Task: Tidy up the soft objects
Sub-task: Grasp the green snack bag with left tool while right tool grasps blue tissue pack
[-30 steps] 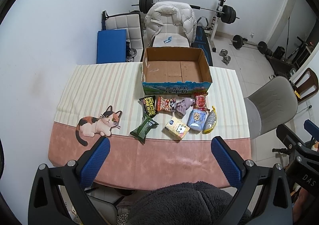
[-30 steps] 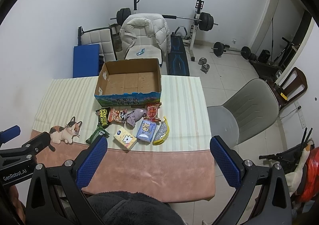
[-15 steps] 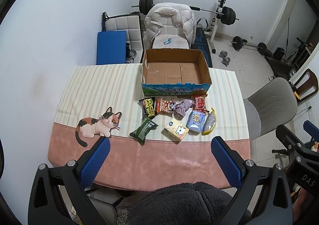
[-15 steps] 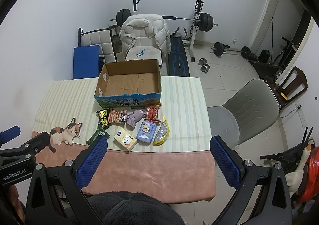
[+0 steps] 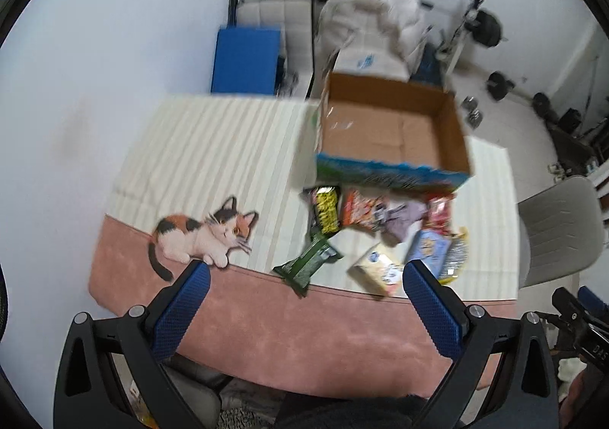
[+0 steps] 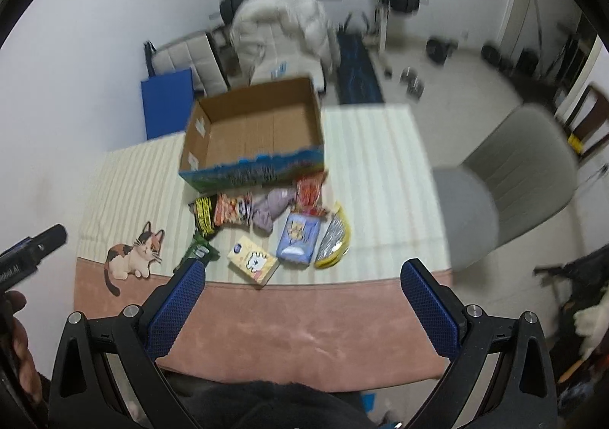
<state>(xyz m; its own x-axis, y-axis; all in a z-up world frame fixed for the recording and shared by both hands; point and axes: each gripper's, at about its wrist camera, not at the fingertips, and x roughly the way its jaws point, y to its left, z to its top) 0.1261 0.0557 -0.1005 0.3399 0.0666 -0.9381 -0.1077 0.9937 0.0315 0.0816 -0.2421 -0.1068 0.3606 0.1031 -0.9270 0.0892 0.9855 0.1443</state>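
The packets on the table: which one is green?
The green packet, nearest the cat picture at the left end; the others are yellow, blue, orange or red.

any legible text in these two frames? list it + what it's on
"DAS": partial, on the right gripper's black body, left wrist view.
"AI": end of a cut-off word, on the left gripper's black body, right wrist view.
Cardboard box front and snack packets: print blurred, unreadable.
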